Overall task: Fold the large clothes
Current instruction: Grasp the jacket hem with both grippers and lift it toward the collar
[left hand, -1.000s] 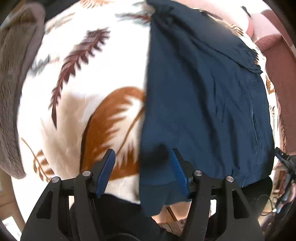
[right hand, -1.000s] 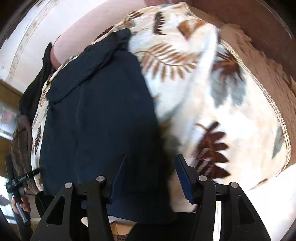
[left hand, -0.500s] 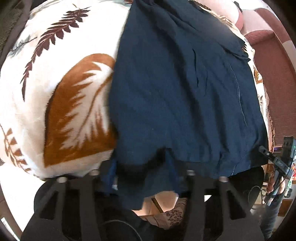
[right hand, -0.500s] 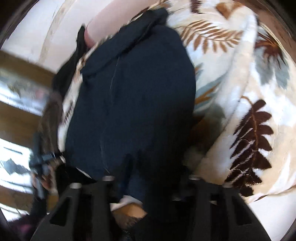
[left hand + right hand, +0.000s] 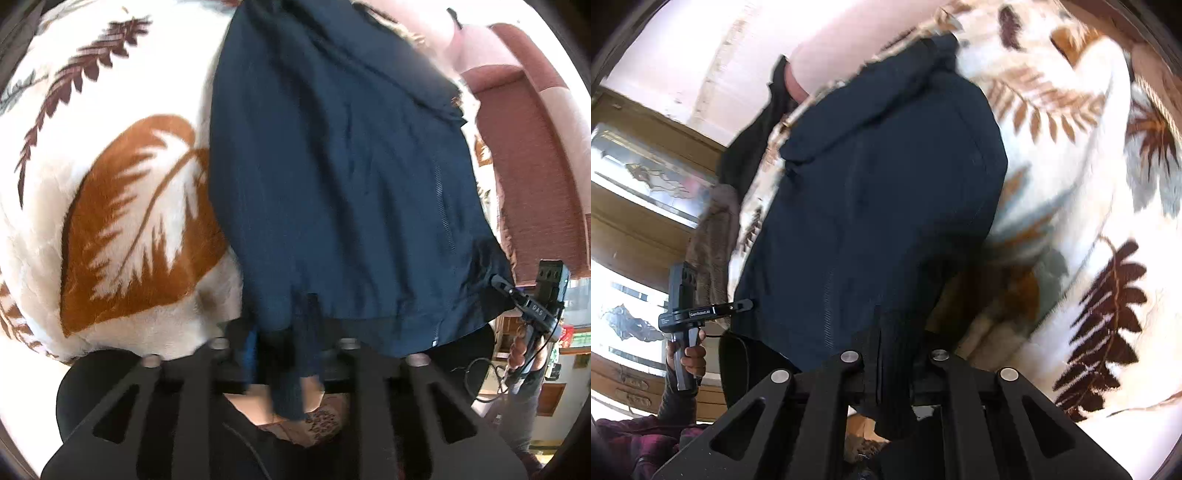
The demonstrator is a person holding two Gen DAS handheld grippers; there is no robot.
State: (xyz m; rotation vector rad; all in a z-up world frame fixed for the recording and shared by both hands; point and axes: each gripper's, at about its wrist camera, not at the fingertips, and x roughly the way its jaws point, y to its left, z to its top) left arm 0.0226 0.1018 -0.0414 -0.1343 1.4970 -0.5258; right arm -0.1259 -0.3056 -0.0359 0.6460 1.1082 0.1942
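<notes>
Your left gripper [image 5: 282, 354] is clamped on the near hem of the navy jacket [image 5: 340, 177], at its left corner; your right gripper [image 5: 894, 373] pinches the same hem at the right corner. The jacket lies lengthwise on the leaf-print blanket [image 5: 110, 206], zipper up. Bare blanket spreads wide to both sides; the jacket's near edge overhangs the blanket's front edge.

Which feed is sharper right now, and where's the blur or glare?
Left wrist: navy garment and leaf blanket fairly sharp, left gripper smeared. Right wrist: blanket motion-blurred, window blown out, right gripper in shadow.
</notes>
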